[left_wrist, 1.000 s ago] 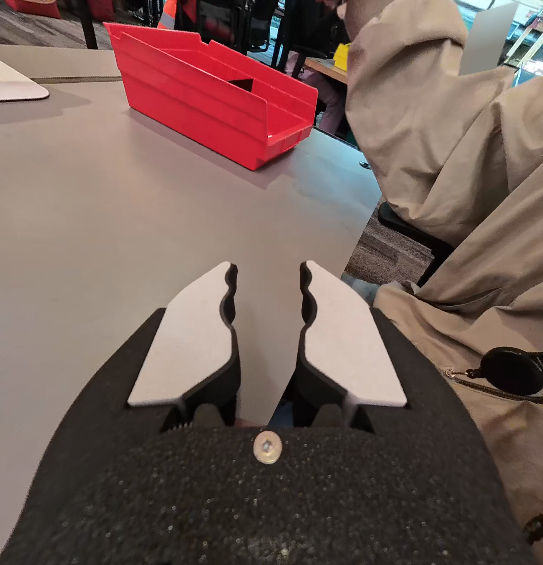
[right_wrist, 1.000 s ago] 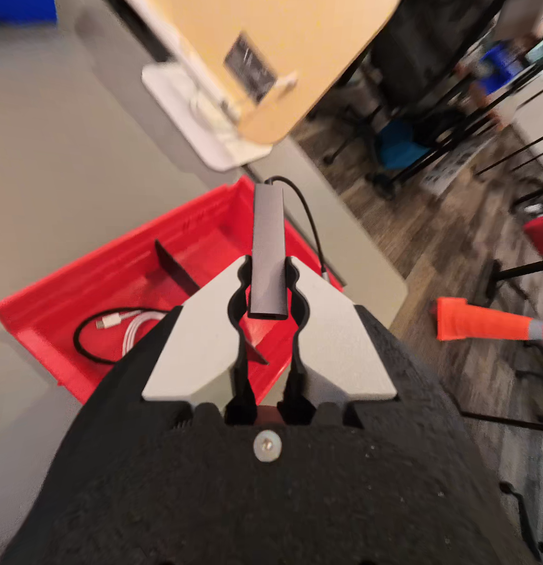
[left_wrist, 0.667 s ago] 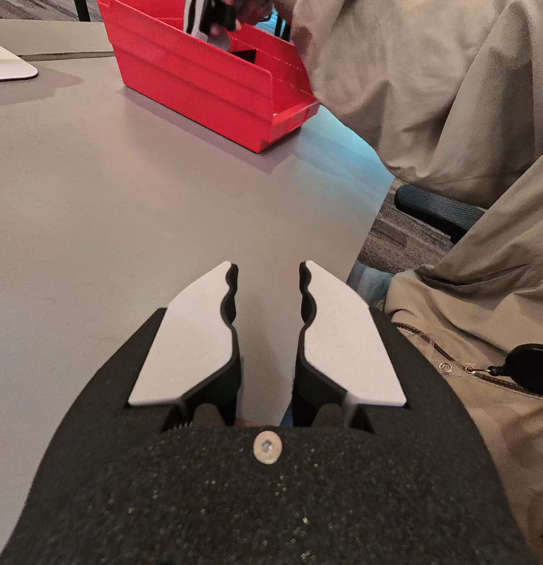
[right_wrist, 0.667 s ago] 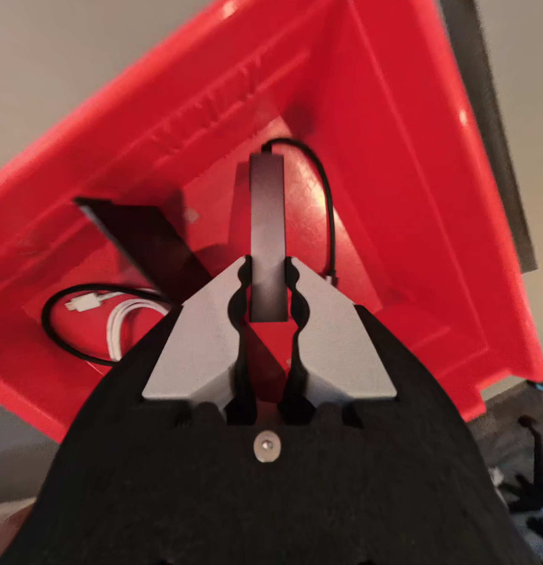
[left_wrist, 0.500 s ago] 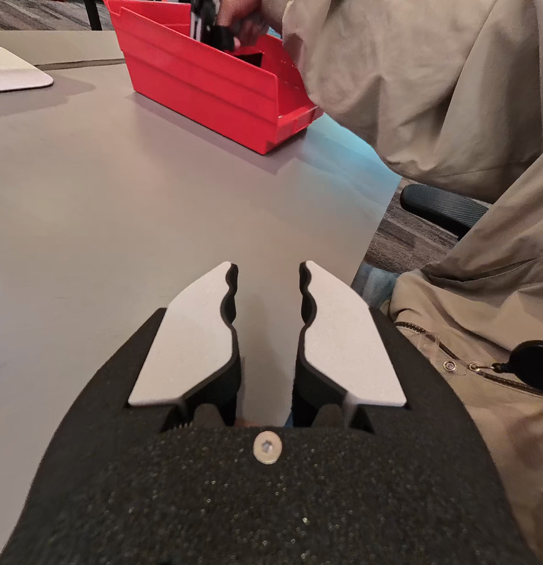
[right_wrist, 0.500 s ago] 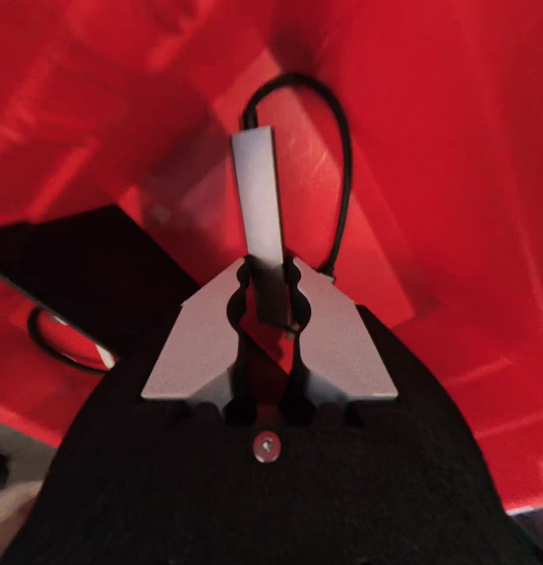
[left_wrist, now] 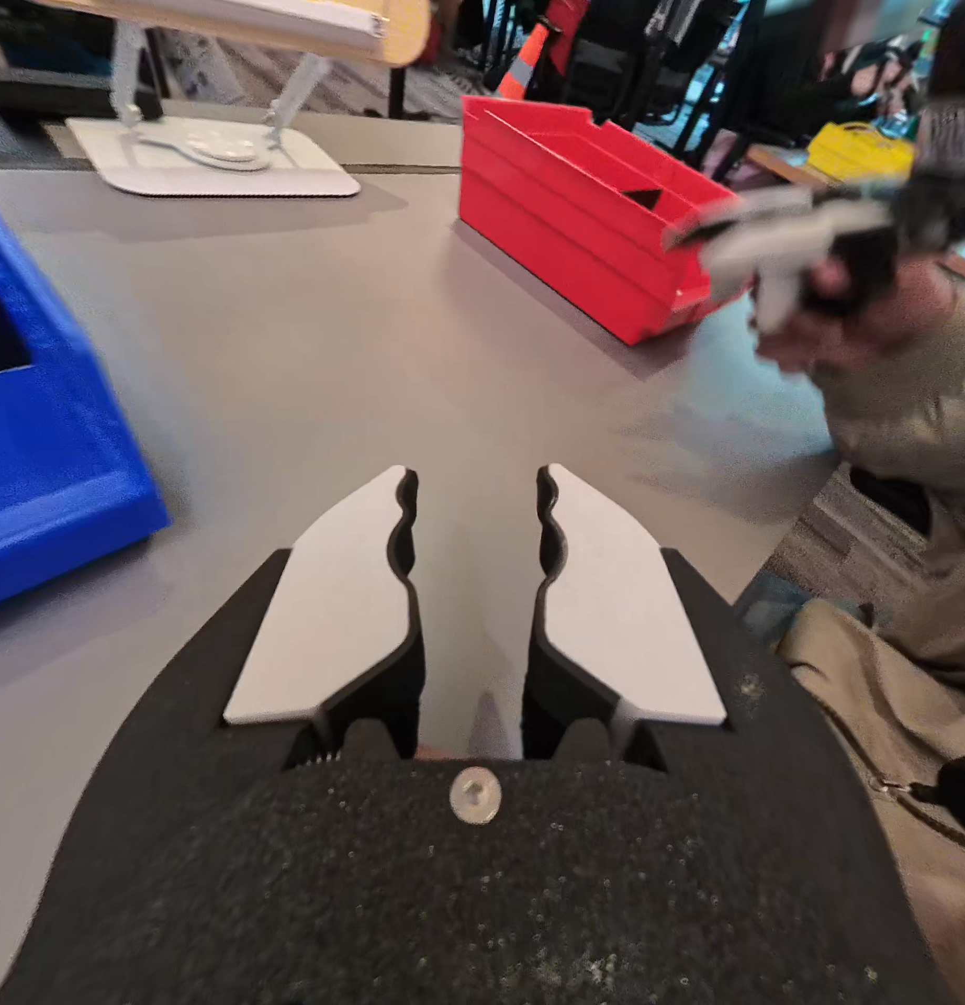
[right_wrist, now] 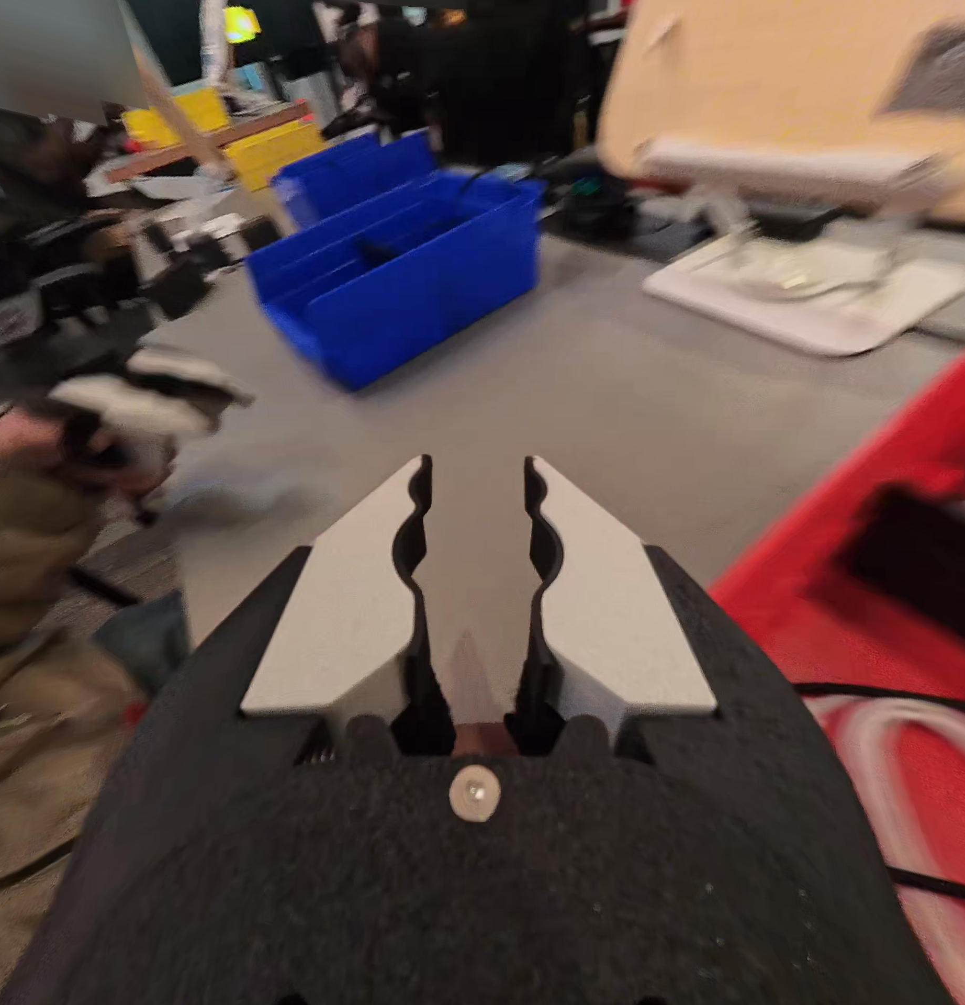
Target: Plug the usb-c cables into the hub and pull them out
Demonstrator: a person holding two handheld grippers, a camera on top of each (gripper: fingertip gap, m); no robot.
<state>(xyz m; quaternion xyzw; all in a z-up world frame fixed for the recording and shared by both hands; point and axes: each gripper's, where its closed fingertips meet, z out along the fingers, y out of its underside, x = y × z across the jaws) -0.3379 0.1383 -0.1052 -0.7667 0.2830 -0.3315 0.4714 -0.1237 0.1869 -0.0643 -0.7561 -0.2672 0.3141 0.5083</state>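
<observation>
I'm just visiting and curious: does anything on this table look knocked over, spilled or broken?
Nothing stands out. The red bin and blue bin sit upright on the grey table, nothing is spilled, and both grippers, left and right, are open and empty.

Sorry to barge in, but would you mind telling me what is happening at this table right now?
A person holds a two-finger tool in each hand over a grey table. Both the left tool and the right tool are open and hold nothing. White and black cables lie in the red bin beside the right tool; a blue bin stands farther off. No hub shows now, and nothing is being plugged.
</observation>
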